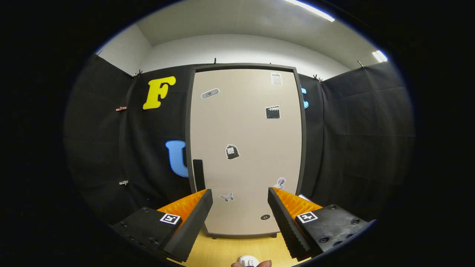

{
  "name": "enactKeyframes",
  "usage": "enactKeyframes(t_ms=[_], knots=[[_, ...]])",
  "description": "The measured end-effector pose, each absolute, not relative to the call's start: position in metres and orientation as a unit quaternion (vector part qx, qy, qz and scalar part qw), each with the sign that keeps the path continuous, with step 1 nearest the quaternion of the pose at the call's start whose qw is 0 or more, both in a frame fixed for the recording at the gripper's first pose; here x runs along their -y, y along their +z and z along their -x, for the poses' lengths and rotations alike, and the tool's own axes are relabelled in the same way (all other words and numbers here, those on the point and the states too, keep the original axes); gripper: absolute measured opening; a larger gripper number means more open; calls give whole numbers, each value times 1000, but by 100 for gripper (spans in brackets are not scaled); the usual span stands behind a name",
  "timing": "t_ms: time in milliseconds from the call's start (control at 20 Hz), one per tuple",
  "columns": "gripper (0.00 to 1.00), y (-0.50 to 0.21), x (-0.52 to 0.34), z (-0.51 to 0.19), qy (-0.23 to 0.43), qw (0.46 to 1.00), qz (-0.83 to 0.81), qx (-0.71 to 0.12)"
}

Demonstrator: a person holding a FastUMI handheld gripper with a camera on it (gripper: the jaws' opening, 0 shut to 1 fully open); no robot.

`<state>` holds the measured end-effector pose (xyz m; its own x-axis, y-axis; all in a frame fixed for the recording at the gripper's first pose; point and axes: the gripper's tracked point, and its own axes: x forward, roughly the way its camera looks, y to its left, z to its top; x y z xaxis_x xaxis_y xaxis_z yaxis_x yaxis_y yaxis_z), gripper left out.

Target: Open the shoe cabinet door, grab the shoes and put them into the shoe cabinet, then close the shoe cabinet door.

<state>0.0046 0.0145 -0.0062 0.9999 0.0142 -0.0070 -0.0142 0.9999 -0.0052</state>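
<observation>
The shoe cabinet door [246, 148] looks smooth, matt, stickered laminate, standing on a glossy wood-grain floor [226, 252].

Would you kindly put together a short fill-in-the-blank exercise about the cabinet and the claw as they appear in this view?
1. The door of the tall beige shoe cabinet is ____.
2. The claw is ____, with nothing between its fingers.
3. The narrow black vertical handle sits beside the door's ____ edge, low down.
4. The cabinet stands on a ____ floor.

Missing words: closed; open; left; wooden
</observation>
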Motion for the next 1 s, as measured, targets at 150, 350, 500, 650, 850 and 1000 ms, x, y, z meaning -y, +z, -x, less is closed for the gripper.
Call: enactKeyframes(t_ms=[150,350,500,650,850,1000], knots=[[97,-7,-38,-17,19,1000,-7,-3],[98,-14,-69,-45,29,1000,-6,-6],[97,-26,-89,-72,34,999,-2,-14],[98,-38,-105,-102,38,999,3,-18],[98,-52,-123,-140,44,999,-6,-25],[98,-63,-130,-165,41,998,-16,-33]])
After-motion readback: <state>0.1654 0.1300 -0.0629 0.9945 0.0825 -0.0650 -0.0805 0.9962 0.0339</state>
